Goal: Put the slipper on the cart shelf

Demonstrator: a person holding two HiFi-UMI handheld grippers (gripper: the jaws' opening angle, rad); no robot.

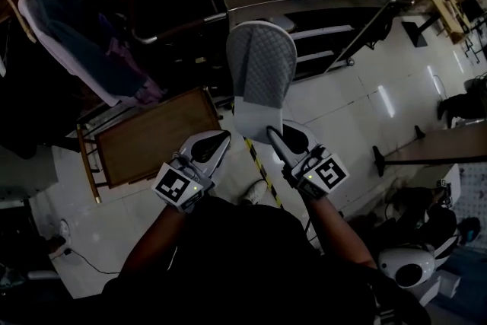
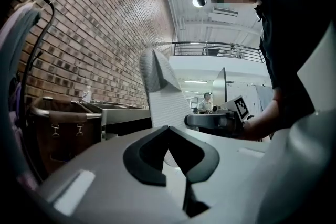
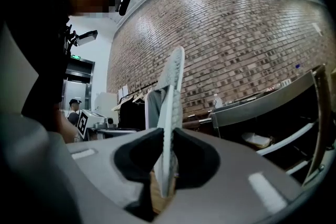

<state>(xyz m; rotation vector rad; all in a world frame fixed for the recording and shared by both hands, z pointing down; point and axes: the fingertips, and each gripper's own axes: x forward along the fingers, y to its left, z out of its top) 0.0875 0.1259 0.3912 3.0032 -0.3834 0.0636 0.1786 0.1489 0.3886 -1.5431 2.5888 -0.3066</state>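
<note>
While the right tongs (image 1: 275,137) pinch its heel end, the grey quilted slipper (image 1: 261,68) hangs in the air short of the cart (image 1: 319,5). Its long axis runs away from the person, toe toward the cart. Each tongs' cube carries black-and-white square markers. The left tongs (image 1: 223,139) are closed and empty, just beside the heel.

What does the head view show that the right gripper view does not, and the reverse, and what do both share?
Only the head view: the yellow-and-black floor tape and the glossy white floor tiles. Only the right gripper view: a distant person in a dark cap. Both: the grey quilted slipper clamped in the right gripper, and the steel cart.
</note>
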